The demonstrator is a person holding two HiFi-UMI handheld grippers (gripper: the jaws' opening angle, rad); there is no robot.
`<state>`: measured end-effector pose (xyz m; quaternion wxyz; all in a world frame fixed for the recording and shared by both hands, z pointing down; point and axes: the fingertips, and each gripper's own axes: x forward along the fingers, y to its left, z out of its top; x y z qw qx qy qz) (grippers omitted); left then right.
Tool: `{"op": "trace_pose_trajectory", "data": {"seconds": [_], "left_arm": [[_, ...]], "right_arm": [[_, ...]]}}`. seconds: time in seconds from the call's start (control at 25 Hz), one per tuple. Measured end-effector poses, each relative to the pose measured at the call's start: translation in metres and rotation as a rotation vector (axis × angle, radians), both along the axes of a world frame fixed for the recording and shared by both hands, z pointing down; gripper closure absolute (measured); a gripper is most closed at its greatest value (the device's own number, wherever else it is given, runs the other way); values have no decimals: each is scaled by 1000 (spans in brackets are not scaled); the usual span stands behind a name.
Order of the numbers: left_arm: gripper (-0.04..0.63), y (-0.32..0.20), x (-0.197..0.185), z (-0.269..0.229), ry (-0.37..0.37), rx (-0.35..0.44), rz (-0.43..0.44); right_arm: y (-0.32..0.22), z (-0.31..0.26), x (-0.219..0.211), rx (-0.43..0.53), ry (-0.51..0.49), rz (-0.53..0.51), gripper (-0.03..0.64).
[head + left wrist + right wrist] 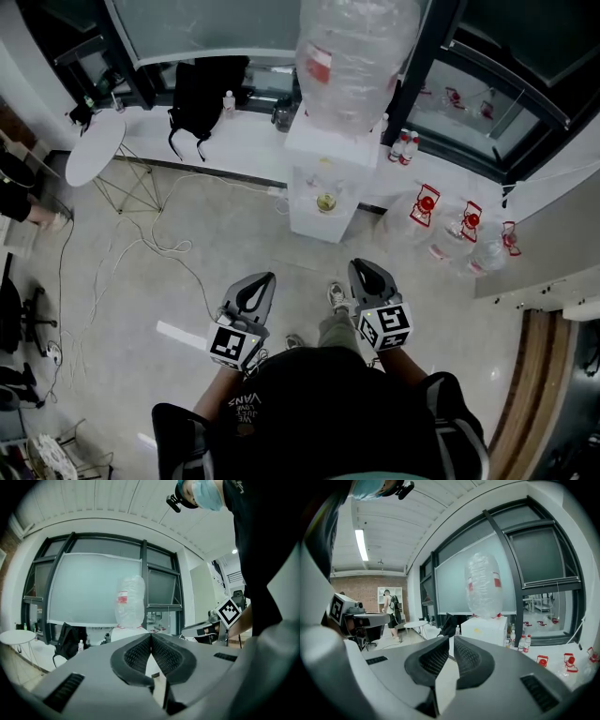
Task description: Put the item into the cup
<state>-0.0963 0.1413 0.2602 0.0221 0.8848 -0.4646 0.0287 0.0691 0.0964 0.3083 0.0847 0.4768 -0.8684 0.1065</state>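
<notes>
A small cup (325, 202) with something yellowish in it stands in the alcove of a white water dispenser (319, 150), which carries a big clear bottle (356, 56). I cannot make out a separate item. Both grippers hover over the floor short of the dispenser and point at it. My left gripper (268, 277) (151, 635) is shut, tips touching, with nothing held. My right gripper (357, 265) (451, 638) shows a narrow slit between its tips and holds nothing. The bottle (483, 585) and the dispenser (483, 630) lie straight ahead in the right gripper view.
A black backpack (202, 94) and small bottles (405, 147) sit on the white ledge behind the dispenser. Red-capped water jugs (450, 225) stand on the floor at right. A round white table (94, 148) and loose cables (141, 244) are at left. A person (389, 611) stands far off.
</notes>
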Motion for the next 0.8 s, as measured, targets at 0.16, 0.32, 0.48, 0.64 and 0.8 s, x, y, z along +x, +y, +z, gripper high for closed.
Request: {"op": "trace_pose_trajectory", "data": {"seconds": [0.16, 0.32, 0.48, 0.64, 0.8], "left_arm": [[575, 12, -14, -4, 9, -4, -27], [575, 21, -23, -3, 12, -10, -51], [575, 27, -28, 0, 18, -13, -60], [575, 30, -28, 3, 17, -16, -51], [575, 29, -30, 3, 18, -13, -47]], "right_arm": [[12, -7, -4, -7, 13, -8, 560], [22, -7, -12, -20, 22, -38, 563], [28, -4, -20, -28, 21, -48, 567], [29, -3, -24, -21, 13, -46, 568], [25, -5, -23, -13, 18, -33, 568]]}}
